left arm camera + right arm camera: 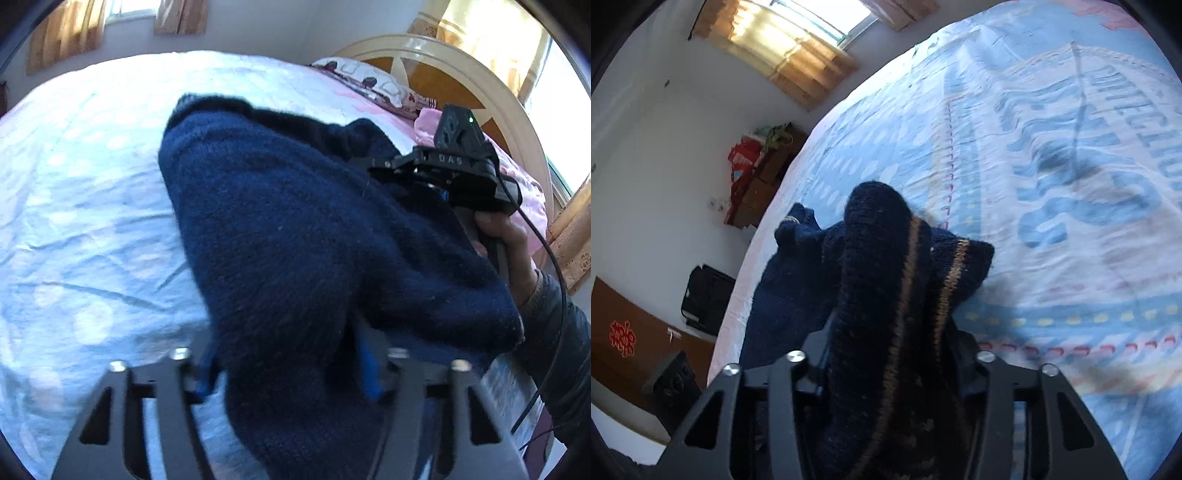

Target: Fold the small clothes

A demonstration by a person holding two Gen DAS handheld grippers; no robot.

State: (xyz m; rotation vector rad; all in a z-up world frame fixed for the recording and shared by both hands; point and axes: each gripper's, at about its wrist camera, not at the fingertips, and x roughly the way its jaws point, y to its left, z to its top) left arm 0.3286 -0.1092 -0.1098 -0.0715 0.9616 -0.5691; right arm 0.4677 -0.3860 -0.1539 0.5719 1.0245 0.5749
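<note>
Pale blue patterned bedding (85, 192) covers the bed, with a curtained window behind. Near its right edge, the left gripper (288, 373) clamps a bunched fold of the navy knitted sweater (280, 229). Further right, the right gripper (890, 354) pinches the sweater's tan-striped hem, a hand (506, 236) gripping its handle.

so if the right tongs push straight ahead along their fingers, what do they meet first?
The navy knit sweater itself: it is already bunched between the right tongs and humps up directly ahead. Past that hump lies the printed bedsheet; how far off is unclear.
</note>
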